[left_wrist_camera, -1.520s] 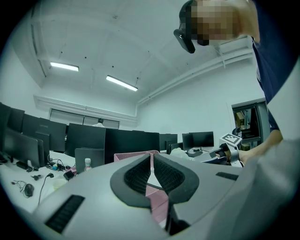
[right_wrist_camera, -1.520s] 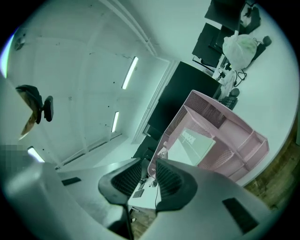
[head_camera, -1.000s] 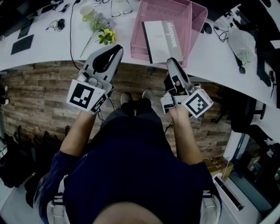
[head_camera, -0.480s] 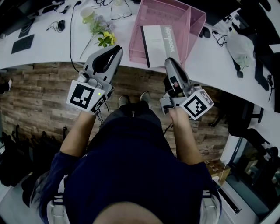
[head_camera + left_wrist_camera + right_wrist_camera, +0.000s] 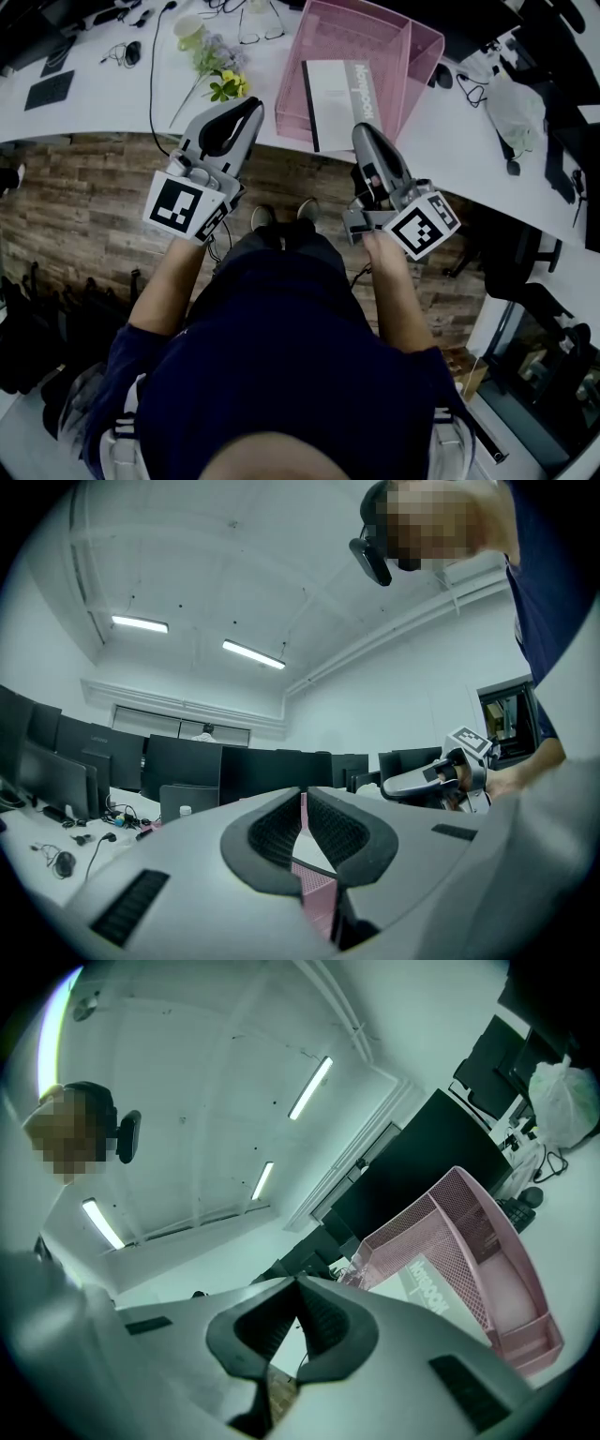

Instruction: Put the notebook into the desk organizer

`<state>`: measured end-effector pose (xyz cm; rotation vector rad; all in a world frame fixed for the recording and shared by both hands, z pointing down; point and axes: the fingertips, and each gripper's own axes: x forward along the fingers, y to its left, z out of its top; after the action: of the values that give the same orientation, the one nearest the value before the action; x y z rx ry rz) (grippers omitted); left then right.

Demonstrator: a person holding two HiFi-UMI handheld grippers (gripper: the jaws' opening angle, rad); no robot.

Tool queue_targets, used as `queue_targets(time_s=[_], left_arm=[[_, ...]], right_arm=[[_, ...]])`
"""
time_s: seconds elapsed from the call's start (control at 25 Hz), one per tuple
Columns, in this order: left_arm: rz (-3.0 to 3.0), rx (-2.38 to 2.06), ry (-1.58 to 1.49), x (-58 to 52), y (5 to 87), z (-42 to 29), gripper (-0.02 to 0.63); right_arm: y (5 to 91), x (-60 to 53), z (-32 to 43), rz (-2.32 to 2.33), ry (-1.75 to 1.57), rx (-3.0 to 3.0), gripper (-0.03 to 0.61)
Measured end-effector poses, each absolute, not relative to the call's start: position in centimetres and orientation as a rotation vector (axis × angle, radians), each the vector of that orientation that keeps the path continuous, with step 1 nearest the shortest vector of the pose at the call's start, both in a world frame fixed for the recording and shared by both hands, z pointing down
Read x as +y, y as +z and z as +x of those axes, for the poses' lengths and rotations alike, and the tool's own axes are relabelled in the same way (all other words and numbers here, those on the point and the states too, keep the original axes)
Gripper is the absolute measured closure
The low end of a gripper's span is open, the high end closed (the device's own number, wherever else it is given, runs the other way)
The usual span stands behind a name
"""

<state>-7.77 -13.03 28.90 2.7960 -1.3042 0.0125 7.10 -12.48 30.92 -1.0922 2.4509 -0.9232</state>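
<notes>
The pink mesh desk organizer (image 5: 412, 37) stands on the white desk, straight ahead of me. A white notebook (image 5: 342, 89) with a dark spine lies flat in its near tray, and the right gripper view shows the same organizer (image 5: 473, 1232) and notebook (image 5: 427, 1283). My left gripper (image 5: 249, 105) hovers at the desk's front edge, left of the organizer, shut and empty. My right gripper (image 5: 362, 132) is just in front of the organizer's near edge. Its jaws have just been closing with nothing between them, and they now meet (image 5: 297, 1284). The left gripper (image 5: 304, 802) has its pads together too.
Artificial flowers (image 5: 220, 66), a pale cup (image 5: 187, 26) and glasses (image 5: 258, 14) lie left of the organizer. A dark pad (image 5: 49, 91) and cables sit at far left, a white bag (image 5: 520, 94) and a mouse (image 5: 443, 75) at right. Wooden floor shows below the desk edge.
The right gripper has rolled slightly and edged up toward the organizer, away from the notebook it was near. The left gripper has stayed where it was.
</notes>
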Motion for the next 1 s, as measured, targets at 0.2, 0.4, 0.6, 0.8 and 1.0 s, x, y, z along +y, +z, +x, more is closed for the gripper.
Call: queue_targets(time_s=[0.2, 0.4, 0.6, 0.8, 1.0], left_arm=[[2.792, -1.313, 0.012, -13.5, 28.8, -7.8, 0.571], [2.789, -1.319, 0.015, -14.0, 28.9, -7.8, 0.571], [2.787, -1.323, 0.017, -14.3, 28.9, -7.8, 0.571], [2.785, -1.326, 0.022, -14.6, 29.0, -7.9, 0.571], [2.784, -1.326, 0.025, -14.8, 29.1, -7.8, 0.571]], right_arm=[[30.4, -13.0, 6.8, -1.081, -0.892, 2.487, 0.574], [30.4, -13.5, 6.7, -1.082, -0.887, 2.503, 0.574], [30.5, -13.9, 6.4, -1.082, -0.883, 2.522, 0.574], [30.7, -14.1, 6.3, -1.086, -0.88, 2.536, 0.574], [30.9, -14.2, 6.2, -1.088, -0.884, 2.55, 0.574]])
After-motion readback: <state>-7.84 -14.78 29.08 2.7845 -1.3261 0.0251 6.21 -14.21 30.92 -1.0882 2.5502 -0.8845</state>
